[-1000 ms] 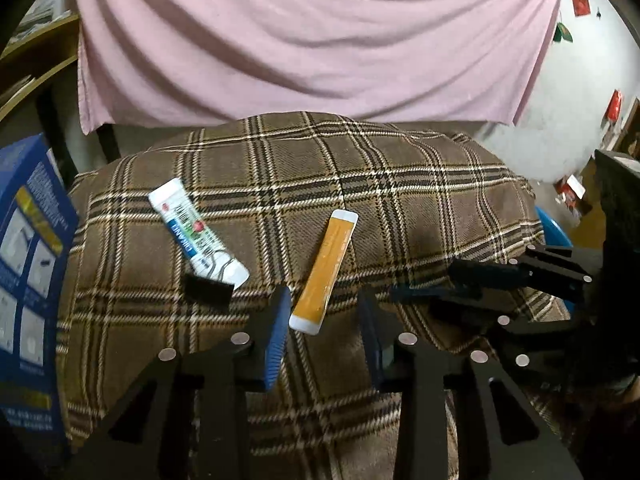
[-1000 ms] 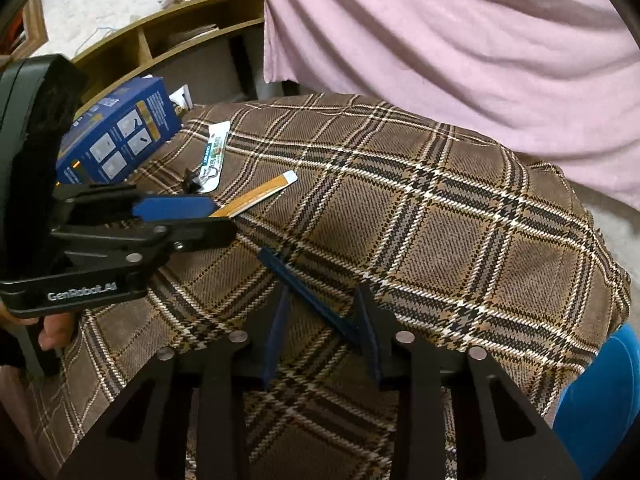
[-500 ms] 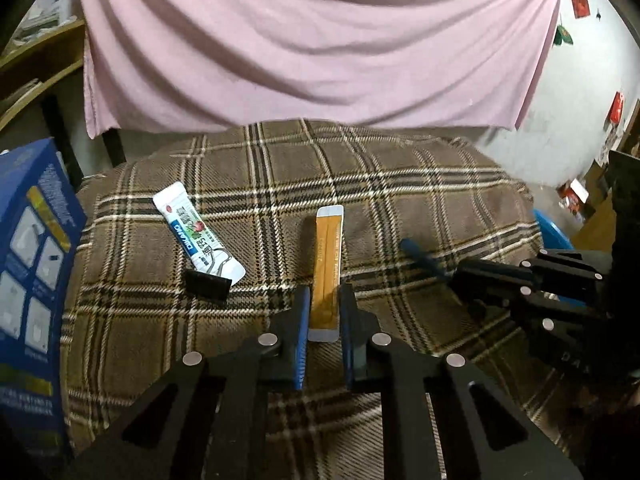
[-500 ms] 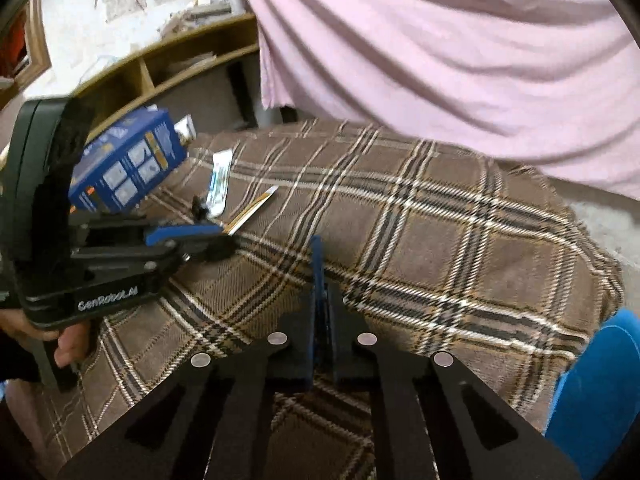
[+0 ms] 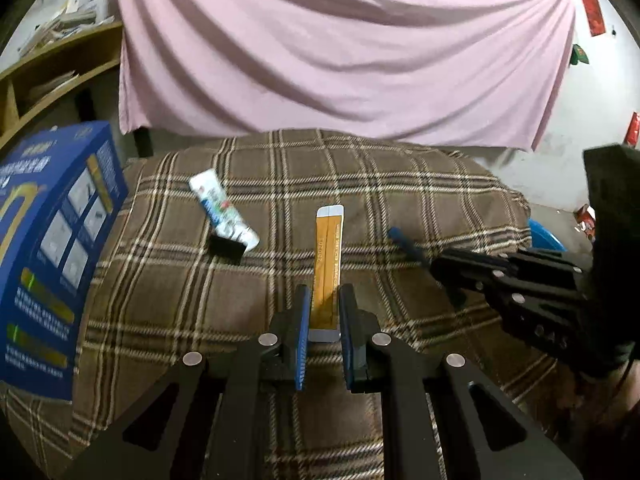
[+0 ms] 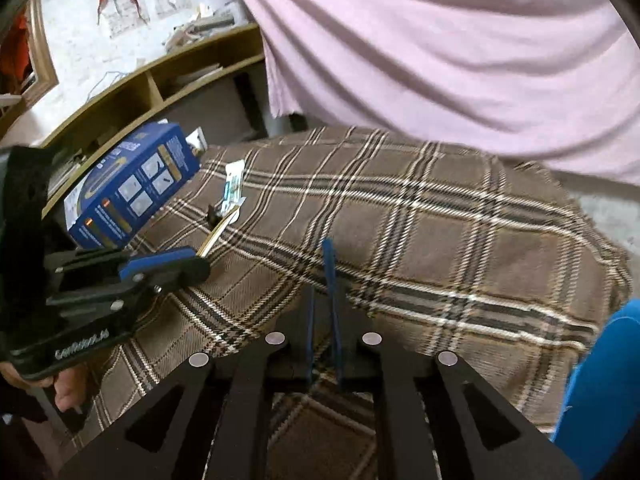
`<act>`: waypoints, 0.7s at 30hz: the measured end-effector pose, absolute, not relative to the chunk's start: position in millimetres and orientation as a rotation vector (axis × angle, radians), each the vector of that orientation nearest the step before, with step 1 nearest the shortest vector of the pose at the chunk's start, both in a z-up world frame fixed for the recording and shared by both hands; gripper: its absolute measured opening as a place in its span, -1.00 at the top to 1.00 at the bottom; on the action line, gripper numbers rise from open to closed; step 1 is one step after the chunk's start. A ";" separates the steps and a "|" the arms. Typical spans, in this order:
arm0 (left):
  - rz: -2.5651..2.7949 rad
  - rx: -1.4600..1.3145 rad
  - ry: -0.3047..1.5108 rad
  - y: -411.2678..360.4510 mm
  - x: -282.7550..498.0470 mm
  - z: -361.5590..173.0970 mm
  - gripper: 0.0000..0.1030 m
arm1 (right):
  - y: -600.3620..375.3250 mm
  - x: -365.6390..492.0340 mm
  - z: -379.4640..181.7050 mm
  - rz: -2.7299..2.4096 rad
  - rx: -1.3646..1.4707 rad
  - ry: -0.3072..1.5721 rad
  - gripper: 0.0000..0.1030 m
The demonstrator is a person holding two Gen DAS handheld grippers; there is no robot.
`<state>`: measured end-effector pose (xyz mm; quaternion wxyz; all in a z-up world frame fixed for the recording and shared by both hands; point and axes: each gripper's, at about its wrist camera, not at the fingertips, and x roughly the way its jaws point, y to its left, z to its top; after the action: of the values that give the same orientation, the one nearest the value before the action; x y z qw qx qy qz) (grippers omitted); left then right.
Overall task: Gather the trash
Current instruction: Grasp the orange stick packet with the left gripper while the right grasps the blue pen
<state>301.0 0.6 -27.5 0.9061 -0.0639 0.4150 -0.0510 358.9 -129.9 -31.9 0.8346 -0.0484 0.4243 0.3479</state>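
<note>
Orange sachet [image 5: 327, 268]: held at its near end by the left hand-held gripper [image 5: 324, 322], jaws having just been closing onto it; far end points to 12 o'clock over the plaid-covered surface [image 5: 400, 184].
Blue strip [image 6: 331, 280]: pinched edge-on in the right hand-held gripper [image 6: 324, 320], jaws nearly together.
White wrapper [image 5: 223, 210]: lying flat at 10 o'clock from the sachet, a black clip [image 5: 227, 246] touching its near end.
Handling, judged: all are taken to be light, thin, floppy and slick; a pinch across an end is advised.
Blue box [image 5: 52, 248]: at 9 o'clock, stiff card.
</note>
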 end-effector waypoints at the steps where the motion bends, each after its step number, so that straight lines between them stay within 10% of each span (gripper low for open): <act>1: -0.103 -0.143 0.864 2.8 300.2 -29.2 0.78 | -127.6 361.3 -34.1 0.736 -0.102 0.911 0.80; 13: -0.108 -0.224 0.892 11.9 301.2 -32.8 0.78 | -103.7 373.8 -47.3 0.721 -0.198 0.964 0.53; 21: -0.104 -0.218 0.866 14.0 296.6 -27.7 0.78 | -102.9 369.5 -46.6 0.710 -0.229 0.948 0.93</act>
<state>296.7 14.0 -27.7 0.9007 -0.1055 0.4185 -0.0502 369.5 -102.9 -46.6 0.8236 -0.1077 0.4456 0.3340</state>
